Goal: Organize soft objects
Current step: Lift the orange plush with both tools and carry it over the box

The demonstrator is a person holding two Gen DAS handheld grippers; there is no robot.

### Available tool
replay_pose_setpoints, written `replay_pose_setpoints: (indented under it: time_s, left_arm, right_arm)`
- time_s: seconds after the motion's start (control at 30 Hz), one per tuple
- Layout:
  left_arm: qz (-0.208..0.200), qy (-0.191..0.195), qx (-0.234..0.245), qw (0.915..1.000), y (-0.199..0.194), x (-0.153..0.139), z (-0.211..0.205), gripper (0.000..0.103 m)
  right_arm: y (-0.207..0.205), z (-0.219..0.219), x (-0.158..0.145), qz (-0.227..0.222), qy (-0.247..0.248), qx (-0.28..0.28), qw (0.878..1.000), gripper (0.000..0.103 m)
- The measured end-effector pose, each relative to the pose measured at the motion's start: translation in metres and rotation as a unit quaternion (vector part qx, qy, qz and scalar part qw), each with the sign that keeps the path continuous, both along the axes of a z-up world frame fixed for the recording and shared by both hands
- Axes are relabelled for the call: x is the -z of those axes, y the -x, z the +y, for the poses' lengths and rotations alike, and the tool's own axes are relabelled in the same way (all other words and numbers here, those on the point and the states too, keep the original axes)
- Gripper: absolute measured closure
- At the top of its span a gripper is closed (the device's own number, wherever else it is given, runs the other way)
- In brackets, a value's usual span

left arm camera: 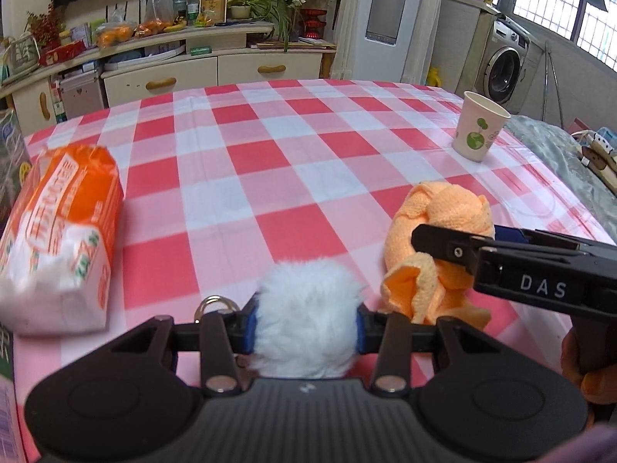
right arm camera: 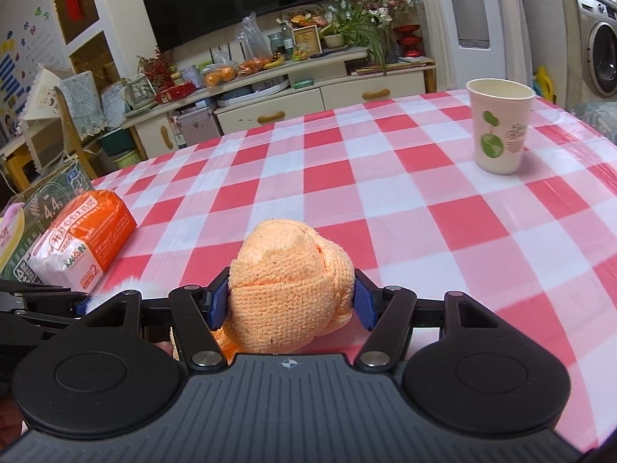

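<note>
Midway, it seems: both soft things are gripped, neither yet put anywhere.

The left gripper (left arm camera: pixel 306 326) is clamped on the white fluffy ball (left arm camera: pixel 306 316), its blue pads pressed into the fur, low over the checked tablecloth (left arm camera: pixel 270 177). The right gripper (right arm camera: pixel 291 301) squeezes the orange knitted cloth (right arm camera: pixel 289 289) just beside it. The orange tissue pack (left arm camera: pixel 61 239) lies at the left edge, apart from both, and the paper cup (right arm camera: pixel 499 127) stands far right. I judge pickup done; choosing a spot and setting both down remains.
</note>
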State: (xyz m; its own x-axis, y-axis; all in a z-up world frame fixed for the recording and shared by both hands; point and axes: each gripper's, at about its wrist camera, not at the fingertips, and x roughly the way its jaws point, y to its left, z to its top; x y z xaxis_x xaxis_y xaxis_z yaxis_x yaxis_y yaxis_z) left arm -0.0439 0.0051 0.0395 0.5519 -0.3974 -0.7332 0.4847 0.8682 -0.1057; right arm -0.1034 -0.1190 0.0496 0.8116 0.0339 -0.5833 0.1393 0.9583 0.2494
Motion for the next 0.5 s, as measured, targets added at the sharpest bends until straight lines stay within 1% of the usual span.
replay_pose_setpoints:
  time_s: [0.27, 0.37, 0.5]
  left_arm:
    - [0.008, 0.022, -0.009, 0.9997, 0.017, -0.004, 0.011, 0.061]
    - [0.008, 0.035, -0.013, 0.9993, 0.022, -0.008, 0.015, 0.061]
    - [0.003, 0.052, -0.013, 0.9985, 0.028, -0.016, 0.022, 0.061]
  right_arm:
    - [0.024, -0.003, -0.004, 0.007, -0.001, 0.019, 1.0, 0.026]
    - [0.032, -0.004, -0.006, 0.01, -0.008, 0.027, 1.0, 0.027]
    - [0.04, -0.002, -0.012, 0.007, -0.003, 0.032, 0.999, 0.027]
